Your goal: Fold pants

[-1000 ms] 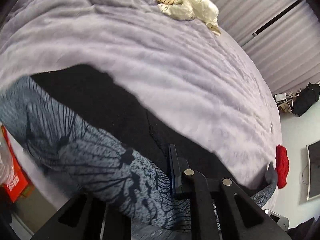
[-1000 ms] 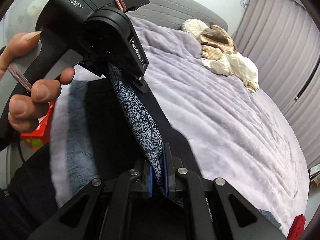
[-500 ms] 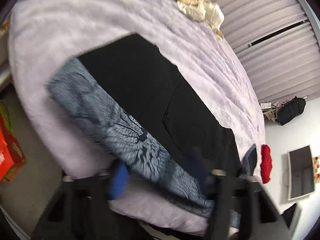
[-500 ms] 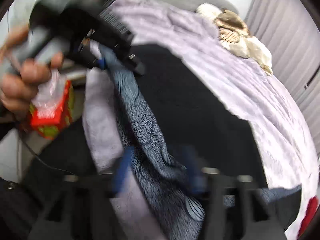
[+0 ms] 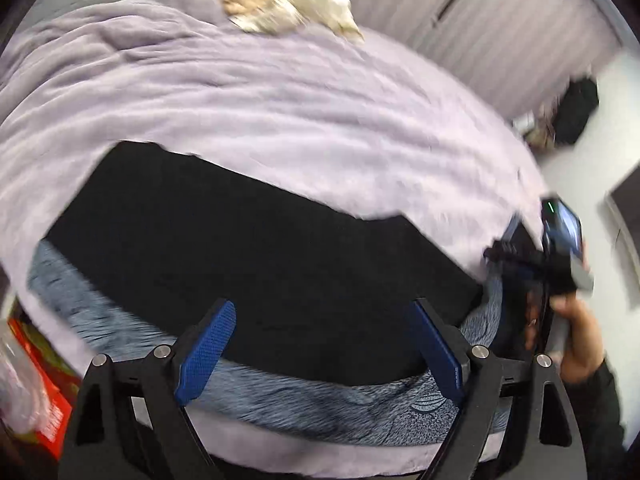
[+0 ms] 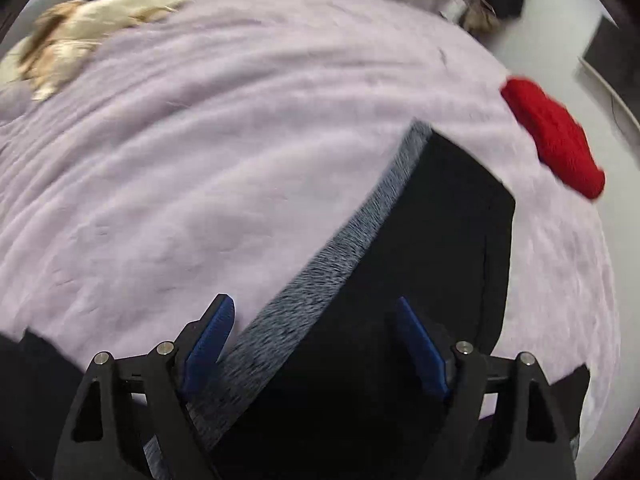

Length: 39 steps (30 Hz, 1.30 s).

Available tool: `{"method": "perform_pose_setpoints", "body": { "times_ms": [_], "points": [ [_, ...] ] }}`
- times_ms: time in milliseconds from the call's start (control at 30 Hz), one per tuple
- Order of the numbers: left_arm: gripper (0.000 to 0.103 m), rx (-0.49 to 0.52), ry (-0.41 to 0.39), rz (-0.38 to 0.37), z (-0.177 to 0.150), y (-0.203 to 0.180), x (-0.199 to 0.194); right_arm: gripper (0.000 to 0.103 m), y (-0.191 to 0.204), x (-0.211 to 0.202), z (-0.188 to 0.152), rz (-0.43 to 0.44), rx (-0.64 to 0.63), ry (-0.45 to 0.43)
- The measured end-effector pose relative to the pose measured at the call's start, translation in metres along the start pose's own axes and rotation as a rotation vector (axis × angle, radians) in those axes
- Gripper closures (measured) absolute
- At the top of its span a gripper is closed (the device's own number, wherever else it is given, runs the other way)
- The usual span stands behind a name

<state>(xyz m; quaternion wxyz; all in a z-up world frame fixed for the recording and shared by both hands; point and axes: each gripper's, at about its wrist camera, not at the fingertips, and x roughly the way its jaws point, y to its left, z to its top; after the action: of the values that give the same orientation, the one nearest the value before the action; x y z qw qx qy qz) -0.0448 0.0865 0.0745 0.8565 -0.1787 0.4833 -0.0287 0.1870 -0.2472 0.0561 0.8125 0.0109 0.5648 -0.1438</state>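
The pants (image 5: 260, 248) lie flat on the lavender blanket (image 5: 280, 112), black side up, with a grey-blue patterned strip (image 5: 320, 404) along the near edge. My left gripper (image 5: 320, 308) hovers over that edge, its jaws opening, with nothing pinched between the blue pads (image 5: 208, 344). At the pants' right end a hand (image 5: 576, 340) holds the other gripper. In the right wrist view the pants (image 6: 420, 260) run away from me with the patterned strip (image 6: 340, 256) on their left side. My right gripper (image 6: 312, 304) hangs above them, its jaws opening, gripping nothing.
A pile of cream and brown clothes (image 5: 272, 4) lies at the bed's far end. A red knitted item (image 6: 556, 140) sits at the bed's right edge. A red box (image 5: 52, 412) stands on the floor at left. A black bag (image 5: 576, 112) rests by the far wall.
Both grippers were shut on the patterned fabric and have let it go; their jaws now stand wide. The pants have dropped flat onto the blanket. The right gripper has swung to the pants' right end.
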Motion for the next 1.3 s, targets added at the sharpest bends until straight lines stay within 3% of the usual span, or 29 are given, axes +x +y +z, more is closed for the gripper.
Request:
{"method": "perform_pose_setpoints", "body": {
  "times_ms": [67, 100, 133, 167, 200, 233, 367, 467, 600, 633, 700, 767, 867, 1000, 1033, 1067, 1100, 1133, 1200, 1300],
  "points": [
    [0.014, 0.069, 0.083, 0.003, 0.001, -0.027, 0.028, 0.015, 0.007, 0.035, 0.007, -0.019, -0.056, 0.129],
    [0.014, 0.091, 0.128, 0.005, -0.001, -0.037, 0.042, 0.016, 0.01, 0.04, 0.006, -0.023, -0.069, 0.13],
    [0.014, 0.105, 0.153, 0.007, -0.004, -0.039, 0.049, 0.035, 0.007, 0.033, 0.005, -0.009, -0.053, 0.104],
    [0.014, 0.123, 0.159, 0.017, -0.007, -0.045, 0.054, 0.071, 0.004, 0.026, 0.004, 0.001, -0.051, 0.086],
    [0.014, 0.141, 0.154, 0.029, -0.009, -0.051, 0.056, 0.087, 0.0, 0.016, 0.001, 0.035, -0.062, 0.073],
    [0.014, 0.158, 0.153, 0.024, -0.009, -0.052, 0.056, 0.094, -0.006, 0.007, -0.003, 0.078, -0.052, 0.057],
    [0.014, 0.197, 0.149, -0.064, -0.003, -0.059, 0.05, 0.095, -0.055, -0.046, -0.042, 0.148, 0.055, -0.08],
    [0.014, 0.247, 0.136, -0.135, -0.001, -0.079, 0.048, 0.095, -0.102, -0.096, -0.097, 0.121, 0.11, -0.199],
    [0.014, 0.395, 0.232, -0.15, -0.022, -0.115, 0.076, 0.095, -0.156, -0.117, -0.178, 0.133, 0.141, -0.238],
    [0.014, 0.425, 0.268, -0.134, -0.031, -0.126, 0.089, 0.092, -0.158, -0.109, -0.187, 0.141, 0.132, -0.221],
    [0.013, 0.519, 0.218, -0.031, -0.046, -0.145, 0.098, 0.06, -0.169, -0.093, -0.205, 0.113, 0.14, -0.214],
    [0.007, 0.575, 0.197, 0.003, -0.054, -0.157, 0.099, 0.031, -0.183, -0.084, -0.212, 0.084, 0.158, -0.246],
    [0.007, 0.542, 0.207, -0.01, -0.052, -0.155, 0.099, 0.028, -0.206, -0.078, -0.212, 0.168, 0.204, -0.278],
    [0.005, 0.532, 0.208, -0.009, -0.048, -0.153, 0.1, 0.026, -0.256, -0.05, -0.205, 0.329, 0.403, -0.292],
    [0.001, 0.532, 0.208, 0.003, -0.048, -0.154, 0.101, 0.027, -0.267, -0.039, -0.204, 0.365, 0.457, -0.303],
    [0.001, 0.528, 0.213, 0.015, -0.048, -0.155, 0.103, 0.041, -0.278, -0.03, -0.203, 0.387, 0.498, -0.304],
    [0.001, 0.52, 0.219, 0.018, -0.046, -0.156, 0.103, 0.063, -0.283, -0.024, -0.199, 0.399, 0.517, -0.286],
    [0.001, 0.507, 0.226, 0.018, -0.044, -0.157, 0.103, 0.095, -0.285, -0.02, -0.195, 0.414, 0.51, -0.273],
    [0.001, 0.478, 0.238, -0.003, -0.037, -0.157, 0.098, 0.095, -0.288, -0.041, -0.193, 0.428, 0.469, -0.32],
    [0.001, 0.46, 0.248, -0.035, -0.032, -0.155, 0.089, 0.095, -0.272, -0.102, -0.198, 0.337, 0.305, -0.471]
  ]
}}
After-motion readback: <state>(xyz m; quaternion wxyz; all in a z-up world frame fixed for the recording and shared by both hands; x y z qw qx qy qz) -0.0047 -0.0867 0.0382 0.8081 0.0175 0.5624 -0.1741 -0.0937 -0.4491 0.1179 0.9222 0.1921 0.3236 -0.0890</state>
